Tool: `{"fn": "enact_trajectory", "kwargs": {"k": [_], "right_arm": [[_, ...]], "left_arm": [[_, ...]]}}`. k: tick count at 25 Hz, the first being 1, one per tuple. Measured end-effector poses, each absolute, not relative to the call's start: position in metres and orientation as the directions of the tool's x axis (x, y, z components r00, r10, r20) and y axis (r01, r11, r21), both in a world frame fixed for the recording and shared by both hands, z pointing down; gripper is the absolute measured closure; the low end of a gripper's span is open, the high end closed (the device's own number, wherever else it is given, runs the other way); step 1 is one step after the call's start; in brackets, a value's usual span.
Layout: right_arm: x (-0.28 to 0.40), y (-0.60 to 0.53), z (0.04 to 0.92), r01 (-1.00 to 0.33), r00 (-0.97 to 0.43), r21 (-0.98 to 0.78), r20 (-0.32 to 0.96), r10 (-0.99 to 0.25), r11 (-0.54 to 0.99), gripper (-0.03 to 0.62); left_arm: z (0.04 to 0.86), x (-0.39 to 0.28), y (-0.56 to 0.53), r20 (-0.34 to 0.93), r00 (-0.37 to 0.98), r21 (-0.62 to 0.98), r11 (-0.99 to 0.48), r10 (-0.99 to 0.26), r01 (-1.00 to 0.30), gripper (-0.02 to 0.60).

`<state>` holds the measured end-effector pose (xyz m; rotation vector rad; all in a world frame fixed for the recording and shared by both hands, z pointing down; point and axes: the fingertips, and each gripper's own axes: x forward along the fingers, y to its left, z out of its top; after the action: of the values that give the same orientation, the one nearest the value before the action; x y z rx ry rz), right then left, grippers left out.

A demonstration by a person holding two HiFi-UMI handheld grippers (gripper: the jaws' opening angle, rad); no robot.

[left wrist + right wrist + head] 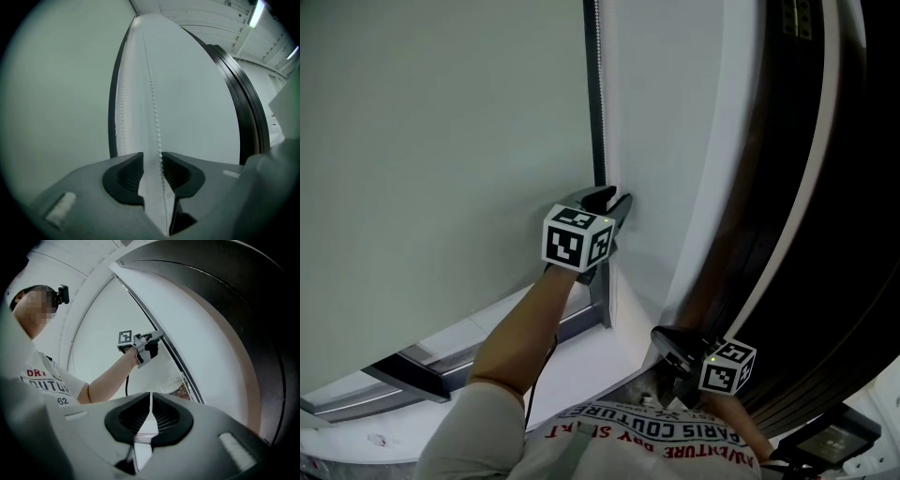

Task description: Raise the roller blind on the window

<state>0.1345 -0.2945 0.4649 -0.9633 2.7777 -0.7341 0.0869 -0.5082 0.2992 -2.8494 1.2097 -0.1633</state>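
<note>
Roller blind (441,141), plain pale sheet, hung lowered left of the dark frame (600,141); white bead chain (152,93) ran between the left gripper's (152,171) parted jaws, unclamped; right gripper's (150,404) jaws stood closed, empty

The pale grey fabric roller blind (441,141) hangs flat and lowered over the window on the left. The thin white beaded pull chain (152,93) runs taut and vertical just beside its right edge.
</note>
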Motion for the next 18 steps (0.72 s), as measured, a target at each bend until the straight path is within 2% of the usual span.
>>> {"fn": "enact_trajectory", "kwargs": {"k": [1,2,18], "right_arm": [[0.135,-0.295,0.467,-0.555,-0.792,-0.478,0.055,-0.607,0.681,0.577],[0.136,-0.296,0.470,-0.557,-0.792,-0.477,0.059,-0.607,0.680,0.579],[0.123,-0.292,0.475,-0.552,-0.805,-0.468,0.083,-0.587,0.691,0.585]], "left_arm": [[0.300,0.086,-0.509,0.079,0.687,-0.076,-0.692,-0.722,-0.718,0.491],[0.301,0.085,-0.511,0.079,0.684,-0.074,-0.689,-0.725,-0.721,0.570],[0.329,0.071,-0.494,0.104,0.731,-0.022,-0.736,-0.675,-0.676,0.578]]}}
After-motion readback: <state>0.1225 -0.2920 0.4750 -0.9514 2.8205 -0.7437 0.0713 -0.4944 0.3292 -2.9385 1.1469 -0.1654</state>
